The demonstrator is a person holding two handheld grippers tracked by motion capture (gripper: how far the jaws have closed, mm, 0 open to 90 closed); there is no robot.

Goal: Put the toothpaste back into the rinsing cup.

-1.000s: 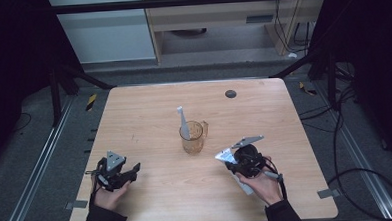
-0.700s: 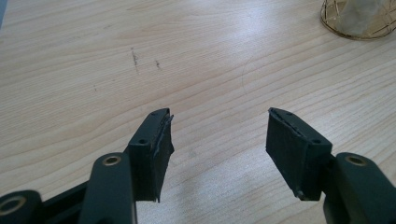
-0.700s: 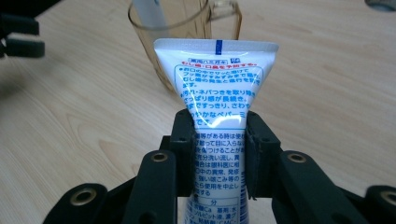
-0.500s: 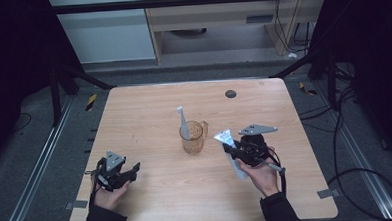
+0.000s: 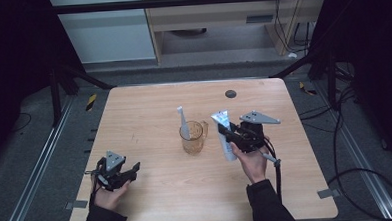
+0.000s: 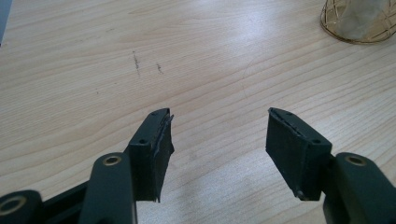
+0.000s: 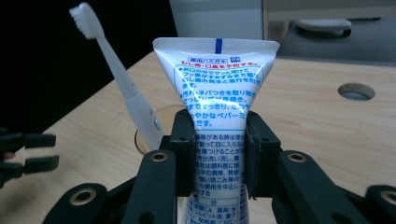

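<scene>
High view: above the person's edge of the table (image 5: 149,107), looking forward and down, far. Left gripper view: low, close over bare wood, cup (image 6: 359,21) at top right. Right gripper view: level, close, facing the cup (image 7: 144,135). All three share the cup (image 5: 192,138)

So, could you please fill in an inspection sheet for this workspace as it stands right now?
Surface: light wooden table, faint scuff marks, a round dark hole near the far edge.
Job's things: toothpaste tube clamped upright, crimped end up; toothbrush standing in the amber glass cup.
Clutter: nothing seen.
Grippers: right gripper shut on the tube, beside the cup; left gripper open, nothing between the jaws, over bare wood.
Cables: one trails from the right gripper; more lie on the floor at right.
Surroundings: dark frame posts, grey floor, a pale cabinet beyond the table.
</scene>
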